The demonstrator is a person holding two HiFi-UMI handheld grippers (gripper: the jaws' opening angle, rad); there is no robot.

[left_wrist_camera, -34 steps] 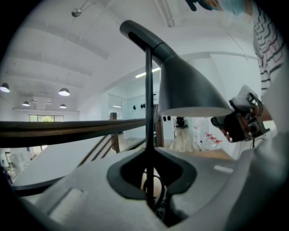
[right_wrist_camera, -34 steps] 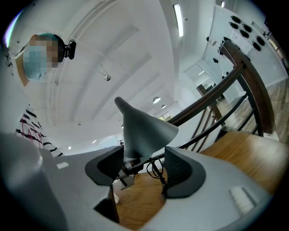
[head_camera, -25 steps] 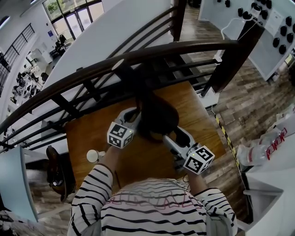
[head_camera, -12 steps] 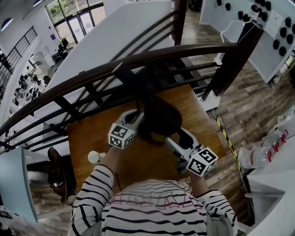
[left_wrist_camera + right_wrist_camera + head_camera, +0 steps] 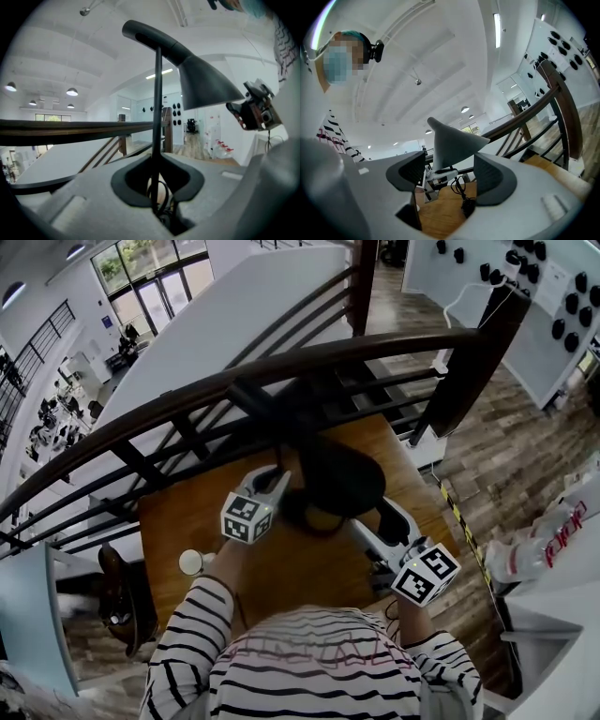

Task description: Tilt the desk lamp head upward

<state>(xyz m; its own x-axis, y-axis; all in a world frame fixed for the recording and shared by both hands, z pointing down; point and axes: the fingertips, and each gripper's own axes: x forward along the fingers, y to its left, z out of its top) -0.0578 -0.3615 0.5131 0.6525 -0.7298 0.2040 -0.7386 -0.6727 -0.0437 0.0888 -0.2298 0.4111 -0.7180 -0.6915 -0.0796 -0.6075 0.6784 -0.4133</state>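
— Stem (image 5: 158,117) is seen clamped by the left hand-held gripper (image 5: 157,187) only in its own view.
— Lamp head (image 5: 450,140), over the desk (image 5: 178,512), is shown between the right hand-held gripper's (image 5: 449,176) just-opened jaws; railing (image 5: 187,395) is close behind.

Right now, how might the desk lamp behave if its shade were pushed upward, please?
Likely tippy: a wide shade tops a thin stem. The left hand-held gripper clamped on that stem should steady it.

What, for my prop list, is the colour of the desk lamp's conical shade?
Plain dark grey: the cone-shaped lamp shade shows best in the left gripper view.
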